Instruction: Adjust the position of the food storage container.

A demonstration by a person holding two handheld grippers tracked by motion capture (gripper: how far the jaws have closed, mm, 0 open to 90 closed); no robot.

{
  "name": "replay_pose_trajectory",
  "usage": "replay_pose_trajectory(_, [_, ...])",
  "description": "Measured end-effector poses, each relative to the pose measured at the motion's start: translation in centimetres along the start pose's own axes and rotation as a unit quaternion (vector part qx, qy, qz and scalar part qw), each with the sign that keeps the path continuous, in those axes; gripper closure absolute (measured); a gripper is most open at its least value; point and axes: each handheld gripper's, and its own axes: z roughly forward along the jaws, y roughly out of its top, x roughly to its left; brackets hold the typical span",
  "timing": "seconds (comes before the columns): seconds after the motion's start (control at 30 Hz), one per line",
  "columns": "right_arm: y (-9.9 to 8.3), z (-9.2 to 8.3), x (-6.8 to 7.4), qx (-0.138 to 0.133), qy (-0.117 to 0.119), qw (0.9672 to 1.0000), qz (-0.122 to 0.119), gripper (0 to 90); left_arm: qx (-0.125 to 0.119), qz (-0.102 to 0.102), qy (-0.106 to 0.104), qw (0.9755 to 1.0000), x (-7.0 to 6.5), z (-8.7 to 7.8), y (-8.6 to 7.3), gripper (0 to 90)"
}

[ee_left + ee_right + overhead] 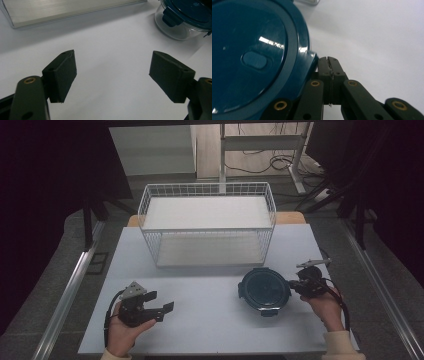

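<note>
A: At the table, our right claw (295, 286) sits with its jaws pressed flat together, nothing between them, tips touching the clip on the rim of the box (264, 290). The box, glass with a blue lid (249, 57), lies just left of that claw and in front of the basket (207, 222).

B: And our left claw (161, 306)?

A: Jaws wide apart, holding nothing, bare table (110, 65) between the pads (62, 75). The box is well off to its right, up ahead.

B: So the step looks like working that clip?

A: We judge so. To do it well, we should keep the closed tips under the clip's edge and lever gently, not shove, since the box could slide on the smooth top. Bringing the left claw across to steady the far rim would help.

B: Any brand or lettering?

A: None we can read; the lid shows a plain oval tab (254, 60) and glare.
</note>
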Motion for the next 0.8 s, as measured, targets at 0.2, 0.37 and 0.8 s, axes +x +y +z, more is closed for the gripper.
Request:
replay_pose_trajectory(0.2, [-0.6,0.1,0.0,0.011,0.009,0.9999,0.004,89.5,0.002,0.001,-0.001,1.0000,-0.1,0.1,0.0,21.4])
replay_pose_trajectory(0.37, [-0.5,0.0,0.0,0.009,0.007,0.9999,0.006,89.6,0.001,0.000,0.001,1.0000,0.1,0.1,0.0,21.5])
replay_pose_trajectory(0.8, [0.0,0.5,1.6,-0.008,0.017,0.9998,-0.012,89.8,0.003,-0.004,0.005,1.0000,0.3,0.3,0.0,21.7])
